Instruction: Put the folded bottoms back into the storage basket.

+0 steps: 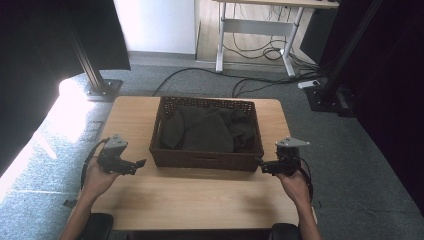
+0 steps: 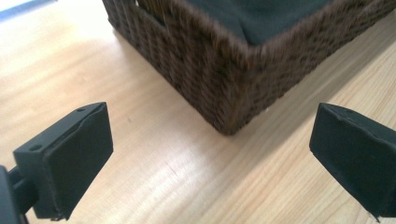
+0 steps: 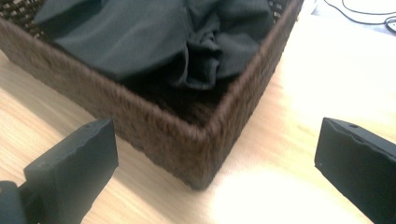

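A dark brown wicker basket [image 1: 205,159] stands in the middle of the wooden table [image 1: 200,200], holding crumpled dark cloth [image 1: 205,130]. My left gripper [image 1: 141,163] is held just left of the basket's near left corner [image 2: 229,121], jaws wide open and empty [image 2: 210,163]. My right gripper [image 1: 260,163] hovers by the near right corner [image 3: 201,163], also open with nothing between its jaws [image 3: 215,168]. The dark cloth [image 3: 154,37] lies bunched inside the basket.
Bare tabletop stretches in front of the basket [image 1: 200,200]. Beyond the table are grey carpet, black frame posts [image 1: 90,70], cables [image 1: 260,52] on the floor and the legs of a desk [image 1: 255,27].
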`<state>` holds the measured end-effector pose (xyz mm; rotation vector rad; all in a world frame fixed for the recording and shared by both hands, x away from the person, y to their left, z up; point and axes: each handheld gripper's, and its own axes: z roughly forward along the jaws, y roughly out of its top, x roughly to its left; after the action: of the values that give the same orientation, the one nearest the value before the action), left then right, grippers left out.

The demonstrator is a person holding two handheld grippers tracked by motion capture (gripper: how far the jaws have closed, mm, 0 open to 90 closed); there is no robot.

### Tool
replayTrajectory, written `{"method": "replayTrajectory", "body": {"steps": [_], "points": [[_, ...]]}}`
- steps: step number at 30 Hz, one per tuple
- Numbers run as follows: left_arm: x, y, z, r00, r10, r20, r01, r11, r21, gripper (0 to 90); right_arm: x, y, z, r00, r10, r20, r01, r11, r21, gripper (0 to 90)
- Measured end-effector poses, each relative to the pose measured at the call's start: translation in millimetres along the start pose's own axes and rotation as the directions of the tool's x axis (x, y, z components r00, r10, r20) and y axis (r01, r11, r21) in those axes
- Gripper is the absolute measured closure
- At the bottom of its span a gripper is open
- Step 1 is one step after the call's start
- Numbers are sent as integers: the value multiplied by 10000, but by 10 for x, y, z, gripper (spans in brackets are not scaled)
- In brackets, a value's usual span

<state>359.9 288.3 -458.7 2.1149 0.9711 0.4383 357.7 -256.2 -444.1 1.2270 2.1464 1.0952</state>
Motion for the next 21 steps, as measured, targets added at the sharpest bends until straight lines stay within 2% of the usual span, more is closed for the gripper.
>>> {"method": "replayTrajectory", "body": {"steps": [2, 5, 10, 15, 19, 21], "points": [[-8, -79, 45, 9999, -79, 85, 79, 10000, 8, 0, -7, -89, 19, 10000, 37, 71, -37, 10000, 64, 0], [-27, -186, 115, 10000, -38, -29, 38, 9999, 119, 0, -22, -223, 57, 9999, 99, 132, -100, 9999, 136, 0], [-54, -333, 246, 9999, -172, 4, 171, 9994, 285, 0, -47, -453, 140, 9988, 426, 233, -432, 9987, 286, 0], [-86, -433, 373, 9999, -32, -129, 41, 9978, 663, 0, -59, -662, 253, 9974, 670, 271, -683, 9964, 512, 0], [-96, -512, 467, 9999, -100, -94, 109, 9955, 945, 0, -58, -777, 358, 9977, 543, 410, -576, 9949, 831, 0], [-104, -556, 520, 9999, 10, -170, 11, 9922, 1247, 0, -53, -825, 413, 9976, 520, 448, -562, 9936, 981, 0]]}}
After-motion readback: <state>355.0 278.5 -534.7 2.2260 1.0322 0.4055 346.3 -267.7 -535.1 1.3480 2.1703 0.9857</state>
